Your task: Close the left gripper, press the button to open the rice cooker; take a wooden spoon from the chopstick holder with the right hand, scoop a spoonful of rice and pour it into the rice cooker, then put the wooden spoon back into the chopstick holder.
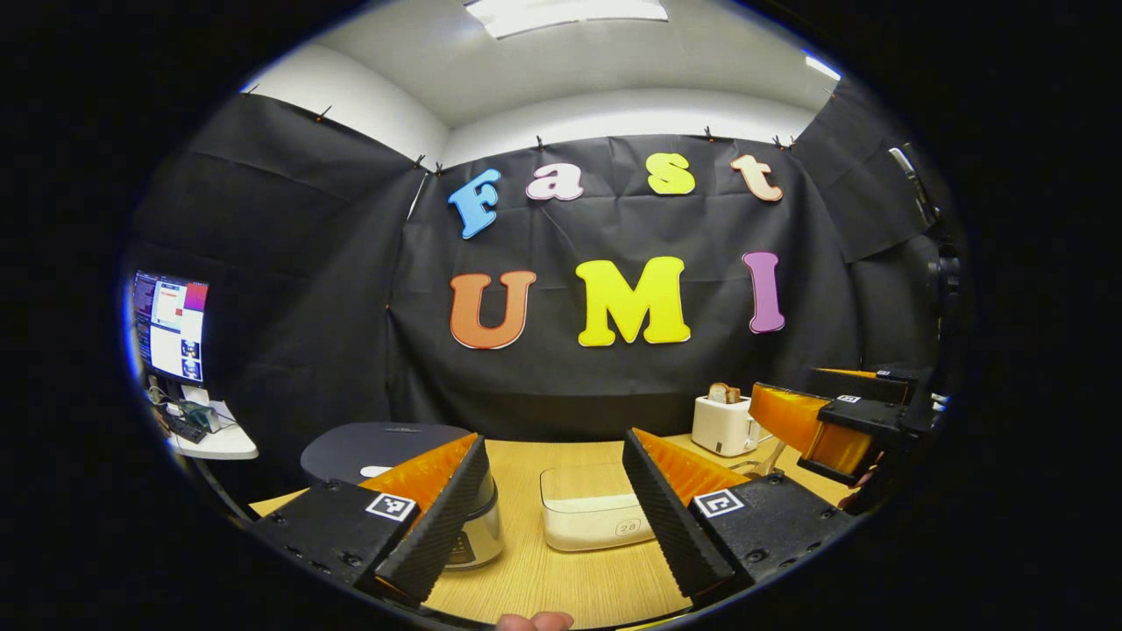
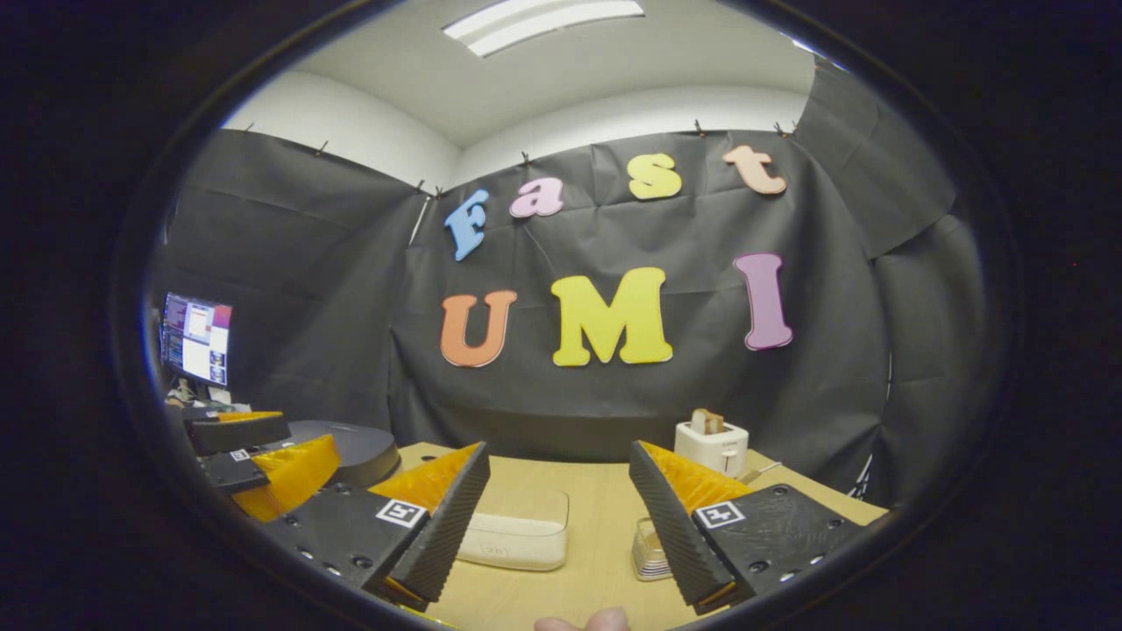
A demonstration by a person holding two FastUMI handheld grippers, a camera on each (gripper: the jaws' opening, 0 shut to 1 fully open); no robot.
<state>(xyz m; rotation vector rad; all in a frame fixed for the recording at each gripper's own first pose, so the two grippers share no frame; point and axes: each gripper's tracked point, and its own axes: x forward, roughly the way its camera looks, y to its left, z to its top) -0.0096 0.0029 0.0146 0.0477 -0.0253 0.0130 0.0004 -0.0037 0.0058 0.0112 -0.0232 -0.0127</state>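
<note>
Both grippers (image 1: 552,517) (image 2: 557,517) apart, rice cooker (image 1: 386,447) lid down

Black cloth (image 1: 289,289) is hung as the booth's wall, and it is fixed along the top edge with small clips. Above it, white wall (image 1: 368,114) and a white ceiling with a lit light panel (image 1: 565,13) are seen. A wooden bench (image 2: 605,499) is placed below. At the left, a lit monitor (image 1: 171,326) is set on a small white table (image 1: 219,443).

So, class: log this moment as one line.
left gripper: open | right gripper: open | rice cooker: lid shut | rice box: untouched
</note>
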